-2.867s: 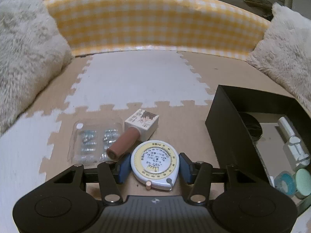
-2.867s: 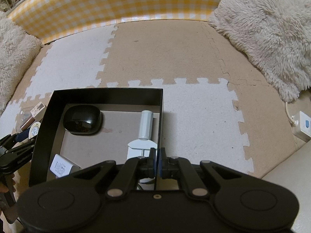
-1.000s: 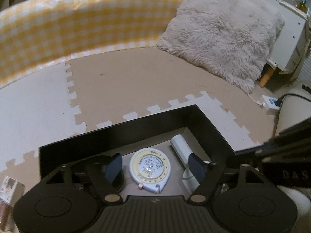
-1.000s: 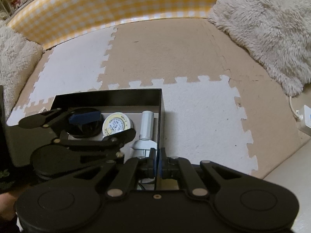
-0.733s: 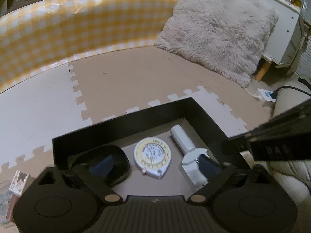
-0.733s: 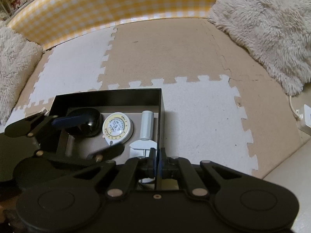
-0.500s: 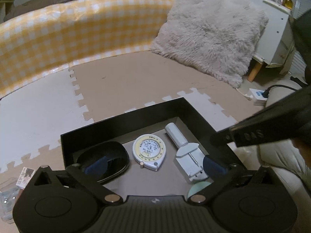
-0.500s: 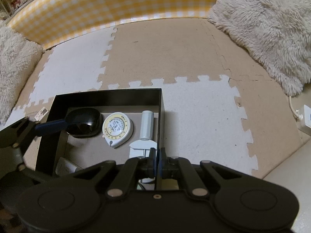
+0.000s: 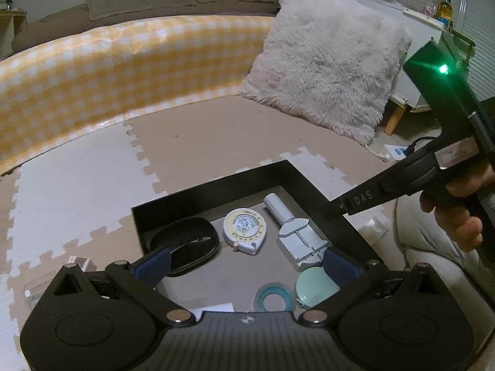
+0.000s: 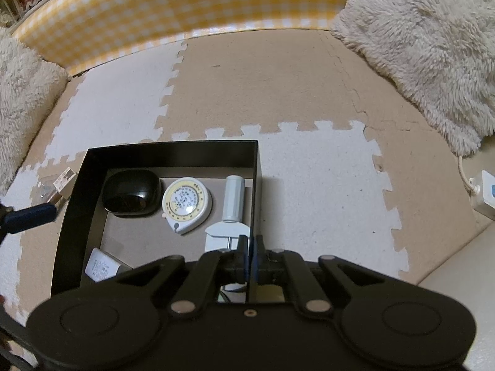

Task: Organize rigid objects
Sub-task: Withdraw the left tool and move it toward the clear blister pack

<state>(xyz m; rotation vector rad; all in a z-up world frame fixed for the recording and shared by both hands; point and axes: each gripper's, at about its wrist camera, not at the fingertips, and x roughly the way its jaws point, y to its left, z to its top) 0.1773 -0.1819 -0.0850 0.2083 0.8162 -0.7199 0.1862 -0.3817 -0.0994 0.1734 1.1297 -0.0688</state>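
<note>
Black box (image 10: 173,154) pinched by right tongs (image 10: 251,247), left tongs (image 9: 244,262) spread

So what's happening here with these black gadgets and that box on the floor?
A person is tidying small hard items into a black box on the foam mat, using hand-held tongs. The left tongs hang open and empty above the box. The right tongs are shut on the box's right wall. A round tape measure lies on the box floor between a black oval case and a white tool. A few items remain on the mat outside the box.
</note>
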